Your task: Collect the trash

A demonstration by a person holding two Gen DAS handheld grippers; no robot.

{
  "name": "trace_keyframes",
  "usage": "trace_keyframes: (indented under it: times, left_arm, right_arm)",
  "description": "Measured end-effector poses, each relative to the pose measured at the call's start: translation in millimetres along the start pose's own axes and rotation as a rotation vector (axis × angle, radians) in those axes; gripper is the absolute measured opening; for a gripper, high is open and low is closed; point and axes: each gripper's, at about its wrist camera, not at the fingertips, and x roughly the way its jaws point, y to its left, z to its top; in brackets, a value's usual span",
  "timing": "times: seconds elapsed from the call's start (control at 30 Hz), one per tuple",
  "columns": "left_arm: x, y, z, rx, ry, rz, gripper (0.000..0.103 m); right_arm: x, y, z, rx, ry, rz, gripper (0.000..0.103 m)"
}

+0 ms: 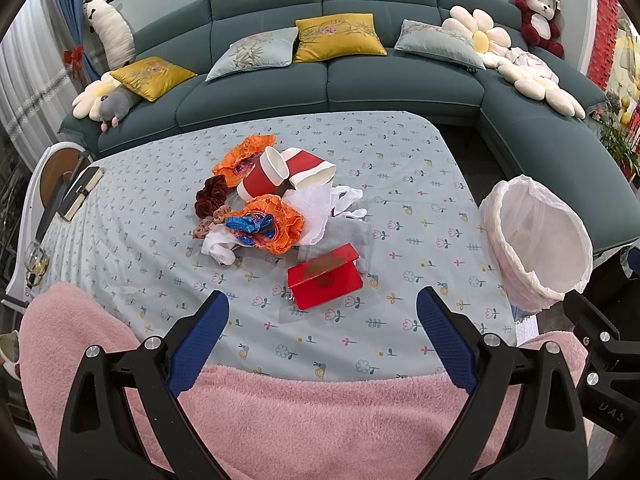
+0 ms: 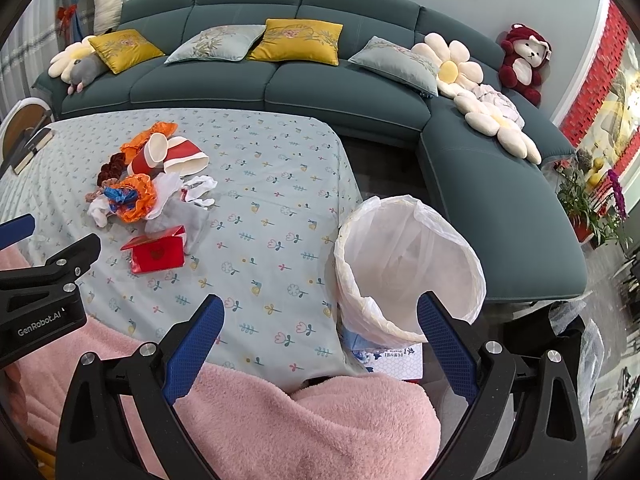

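Note:
A heap of trash lies mid-table: two red paper cups (image 1: 266,174) (image 2: 150,156) on their sides, orange wrappers (image 1: 276,222) (image 2: 136,198), white tissue (image 1: 316,208), brown scrunchies (image 1: 210,198) and a red box (image 1: 324,282) (image 2: 158,254) nearest me. A white-lined trash bin (image 1: 536,240) (image 2: 408,268) stands off the table's right edge. My left gripper (image 1: 322,312) is open and empty, just short of the red box. My right gripper (image 2: 320,316) is open and empty, between the table's corner and the bin.
The table (image 1: 400,184) has a light floral cloth. A book (image 1: 80,194) lies at its far left, a glass (image 1: 36,262) beside it. A teal sofa (image 1: 320,80) with cushions stands behind. Pink fleece (image 1: 280,412) covers the foreground. A tissue box (image 2: 388,358) sits under the bin.

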Motion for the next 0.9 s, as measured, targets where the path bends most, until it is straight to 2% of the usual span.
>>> trace_keyframes:
  times: [0.9]
  left_arm:
    - [2.3, -4.3, 3.4, 0.004, -0.008, -0.015, 0.090]
  right_arm:
    - [-3.4, -4.4, -2.4, 0.018, -0.006, -0.015, 0.093]
